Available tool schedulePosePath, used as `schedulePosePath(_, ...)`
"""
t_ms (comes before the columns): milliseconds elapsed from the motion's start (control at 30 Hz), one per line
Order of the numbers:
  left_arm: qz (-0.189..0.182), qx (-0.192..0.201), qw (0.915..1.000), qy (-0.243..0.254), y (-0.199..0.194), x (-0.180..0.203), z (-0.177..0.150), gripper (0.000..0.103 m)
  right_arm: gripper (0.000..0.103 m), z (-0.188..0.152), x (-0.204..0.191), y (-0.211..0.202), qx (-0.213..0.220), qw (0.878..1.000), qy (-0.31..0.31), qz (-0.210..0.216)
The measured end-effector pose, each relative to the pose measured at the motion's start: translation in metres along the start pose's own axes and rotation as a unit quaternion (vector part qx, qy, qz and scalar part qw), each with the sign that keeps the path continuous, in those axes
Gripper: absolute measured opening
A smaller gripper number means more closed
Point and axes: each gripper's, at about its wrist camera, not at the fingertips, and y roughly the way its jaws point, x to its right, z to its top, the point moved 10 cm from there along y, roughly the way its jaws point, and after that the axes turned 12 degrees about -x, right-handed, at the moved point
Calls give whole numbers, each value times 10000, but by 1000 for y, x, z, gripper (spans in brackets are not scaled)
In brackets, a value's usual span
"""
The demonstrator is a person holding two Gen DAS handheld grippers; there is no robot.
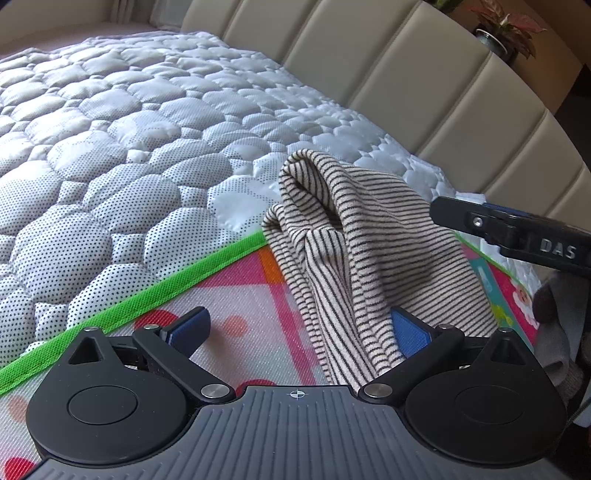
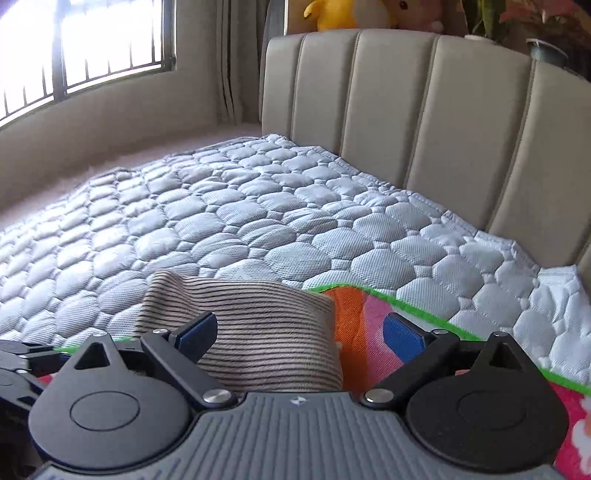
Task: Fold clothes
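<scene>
The striped garment (image 1: 369,251) lay bunched in a soft heap at the far edge of the colourful play mat (image 1: 240,295), one fold spilling over the green border (image 1: 147,295) onto the quilted mattress (image 1: 129,129). The left gripper (image 1: 299,332) stood wide, cloth draped against its right pad but not pinched; the right gripper (image 2: 299,336) was also wide, with the garment lying between its fingers, unheld. The likely trouble was a blind pinch: closing on this heap could catch several layers at once and drag the whole bundle instead of a single hem. The two grippers were close and might collide. The mat lay on a bed with a beige padded headboard (image 2: 443,129); a barred window (image 2: 92,48), plush toys (image 2: 332,14) and a potted plant (image 1: 506,29) were behind.
</scene>
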Motion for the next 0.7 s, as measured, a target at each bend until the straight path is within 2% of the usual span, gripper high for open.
schedulePosePath(67, -2, 0, 10000, -2, 0, 0, 0, 103, 98, -8, 2, 27, -402, 9981, -299, -351)
schedulePosePath(133, -6, 2, 10000, -7, 1, 1, 0, 103, 103, -13, 8, 38, -546, 9981, -79, -274)
schedulePosePath(200, -12, -1, 10000, -10, 1, 1, 0, 103, 103, -15, 12, 42, -641, 9977, 144, -172)
schedulePosePath(333, -18, -7, 10000, 0, 0, 1, 0, 103, 103, -17, 10, 33, -476, 9987, 119, -103)
schedulePosePath(467, -29, -14, 10000, -3, 0, 0, 0, 103, 101, -29, 8, 0, -242, 9986, 356, 308)
schedulePosePath(533, -31, -18, 10000, -4, 0, 0, 1, 103, 101, -50, 5, -4, -428, 9988, 167, 153)
schedulePosePath(633, 9, -26, 10000, 56, 1, 2, 0, 103, 102, -67, 7, 2, -424, 9990, 147, 91)
schedulePosePath(700, 44, -13, 10000, 77, 1, 2, -1, 103, 102, -65, 13, 6, -592, 9962, 554, 329)
